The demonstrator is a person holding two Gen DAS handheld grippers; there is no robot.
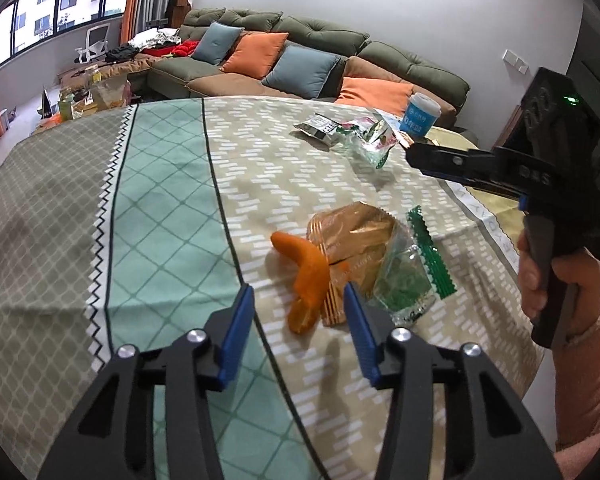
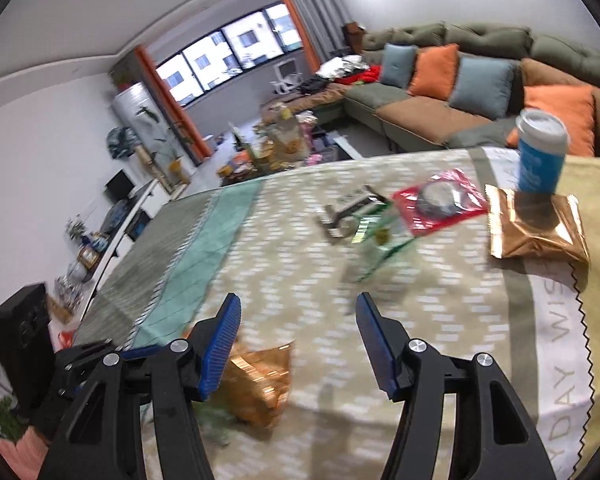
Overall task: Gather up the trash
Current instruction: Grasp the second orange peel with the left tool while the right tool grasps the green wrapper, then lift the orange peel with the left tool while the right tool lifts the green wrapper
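Reaching toward litter: two hand-held tongs hover over a table draped in a patterned tablecloth (image 1: 172, 208), with scattered snack wrappers waiting to be gathered.
Left gripper (image 1: 298, 300): blue-padded jaws spread wide and holding nothing, poised just above an orange peel (image 1: 306, 272).
Nearest trash: the peel lies against a gold wrapper (image 1: 352, 236), which overlaps a clear green-edged wrapper (image 1: 410, 280).
Right gripper (image 2: 298, 312): jaws also wide apart and holding nothing, aimed across the table; this view is motion-blurred.
Farther trash: a crumpled green and white wrapper (image 1: 370, 136) beside a dark packet (image 1: 320, 128); a red packet (image 2: 440, 204) and a copper foil pouch (image 2: 536, 228) lie near a blue cup (image 2: 540, 152).
Doing it well: probably lower the left jaws to straddle the peel's thick middle, pinching it alone rather than snagging cloth.
Caution: thin wrappers likely slip, so grip a crumpled fold, not a flat edge.
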